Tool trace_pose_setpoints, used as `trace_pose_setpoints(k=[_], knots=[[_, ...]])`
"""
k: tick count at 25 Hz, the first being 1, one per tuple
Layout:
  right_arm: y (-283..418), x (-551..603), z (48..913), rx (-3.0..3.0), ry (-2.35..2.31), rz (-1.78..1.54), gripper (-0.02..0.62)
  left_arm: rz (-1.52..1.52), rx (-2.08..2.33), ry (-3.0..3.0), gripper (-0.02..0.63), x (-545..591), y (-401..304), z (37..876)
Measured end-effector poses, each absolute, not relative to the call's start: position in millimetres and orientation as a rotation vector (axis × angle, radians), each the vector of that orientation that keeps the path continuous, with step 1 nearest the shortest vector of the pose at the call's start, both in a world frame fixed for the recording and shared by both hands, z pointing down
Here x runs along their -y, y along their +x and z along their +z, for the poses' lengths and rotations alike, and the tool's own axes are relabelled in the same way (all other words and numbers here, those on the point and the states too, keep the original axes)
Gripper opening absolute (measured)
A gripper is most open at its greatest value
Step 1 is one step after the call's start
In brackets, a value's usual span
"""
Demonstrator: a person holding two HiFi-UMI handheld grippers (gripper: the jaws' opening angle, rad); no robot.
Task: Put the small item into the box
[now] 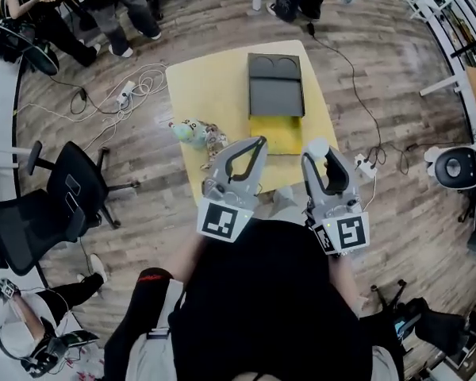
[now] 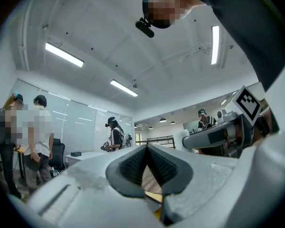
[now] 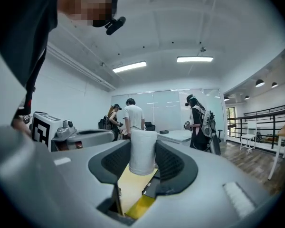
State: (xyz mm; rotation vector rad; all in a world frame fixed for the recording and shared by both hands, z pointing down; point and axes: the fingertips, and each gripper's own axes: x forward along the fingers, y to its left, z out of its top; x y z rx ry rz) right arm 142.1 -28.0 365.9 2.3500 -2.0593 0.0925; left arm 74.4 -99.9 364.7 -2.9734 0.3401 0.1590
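Yellow table (image 1: 198, 86) ahead. The box (image 1: 275, 94) sits toward its far side and looks open, ready to take a drop from above. My left gripper (image 1: 256, 144) is closed on nothing, idle at the near edge. My right gripper (image 1: 324, 159) clamps the small white cylinder (image 3: 143, 152) upright between its pads. It is near and to the right of the box, not yet over it.

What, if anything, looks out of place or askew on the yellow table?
Nothing looks spilled or damaged. The dark box sits straight on the table. Only the small toys stand out, lying in a loose heap right at its left edge.
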Motion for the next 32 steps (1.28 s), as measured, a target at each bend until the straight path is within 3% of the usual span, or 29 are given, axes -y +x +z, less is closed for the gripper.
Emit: trace_pose_setpoints(k=[14, 32], knots=[[205, 74, 388, 2.302, 1.993, 0.188, 0.167, 0.094, -0.662, -2.889, 0.002, 106, 125, 368], [194, 109, 500, 2.396, 1.448, 0.468, 0.167, 0.021, -1.164, -2.767, 0.002, 109, 104, 384]])
